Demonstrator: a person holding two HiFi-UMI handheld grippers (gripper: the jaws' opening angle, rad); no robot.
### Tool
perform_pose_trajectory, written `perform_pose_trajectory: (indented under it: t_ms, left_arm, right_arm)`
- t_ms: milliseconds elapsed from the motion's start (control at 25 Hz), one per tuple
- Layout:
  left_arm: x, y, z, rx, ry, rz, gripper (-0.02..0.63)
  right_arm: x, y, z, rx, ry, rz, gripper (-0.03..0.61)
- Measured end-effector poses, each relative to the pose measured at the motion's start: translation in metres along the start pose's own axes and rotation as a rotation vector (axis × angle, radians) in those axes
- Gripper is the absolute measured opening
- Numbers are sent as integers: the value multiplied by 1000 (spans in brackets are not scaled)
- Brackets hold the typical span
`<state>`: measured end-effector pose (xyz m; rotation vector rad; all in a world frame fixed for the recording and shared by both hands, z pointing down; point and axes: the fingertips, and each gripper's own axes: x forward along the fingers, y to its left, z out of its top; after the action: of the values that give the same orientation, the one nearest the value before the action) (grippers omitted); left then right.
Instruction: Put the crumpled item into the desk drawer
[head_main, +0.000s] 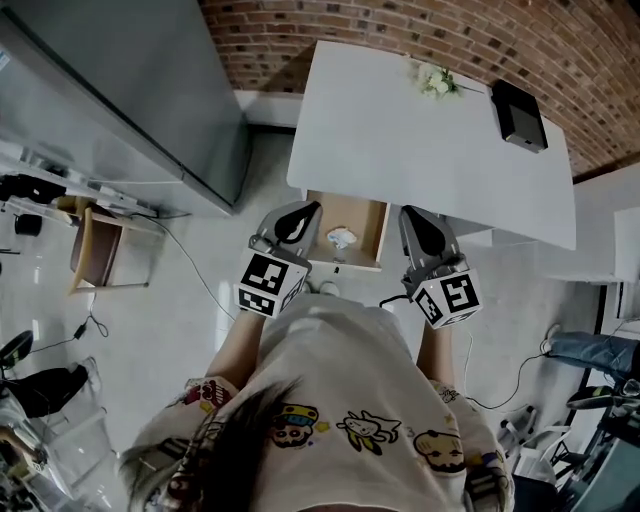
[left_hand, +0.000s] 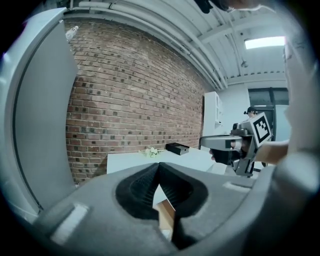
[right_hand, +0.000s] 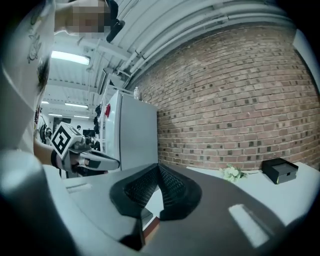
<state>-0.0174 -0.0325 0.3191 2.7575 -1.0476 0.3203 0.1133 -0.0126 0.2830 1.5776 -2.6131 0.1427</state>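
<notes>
At far left of the head view a tall grey cabinet (head_main: 150, 90) stands on the pale floor, with a wooden chair (head_main: 95, 250) below it. The left gripper (head_main: 305, 212) is held in front of the person's chest, level with the left front corner of the drawer (head_main: 372, 235). In the left gripper view its jaws are brought together at the tips, with only a narrow slit lower down, and they hold nothing. The drawer is pulled out from under the front edge of the white table (head_main: 400, 140) and shows a light wooden interior. The crumpled item (head_main: 341, 238) lies on the drawer floor near the middle, clear of the side walls. It is a small, pale white wad with an uneven, creased outline and a faint bluish shade. It touches neither gripper and lies between them in the head view. The right gripper (head_main: 412, 215) is held just right of the drawer. In the right gripper view its jaws are likewise closed tip to tip and empty. Each gripper carries its marker cube close to the person's printed shirt. Further right on the table top, a small bunch of white flowers (head_main: 435, 80) lies near the back edge. A black box (head_main: 519, 114) sits beside it, close to the brick wall (head_main: 420, 25).
</notes>
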Motion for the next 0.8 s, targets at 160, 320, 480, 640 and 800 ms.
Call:
perform_pose_trajectory:
  t_ms: [160, 320, 480, 640, 800]
  left_arm:
    - [-8, -1, 0, -25, -6, 8, -3]
    - [-17, -1, 1, -46, -30, 31, -3]
    - [-24, 0, -2, -50, -38, 43, -3]
    - [-29, 1, -8, -86, -43, 59, -3]
    - [-32, 1, -13, -88, -35, 67, -3]
  right_arm:
    - [-8, 4, 4, 24, -19, 0, 9]
    - [-17, 8, 0, 36, -23, 3, 9]
    - [-21, 11, -7, 38, -2, 2, 9]
    - [-21, 12, -10, 45, 2, 3, 9]
    - [-20, 13, -11, 49, 0, 2, 9]
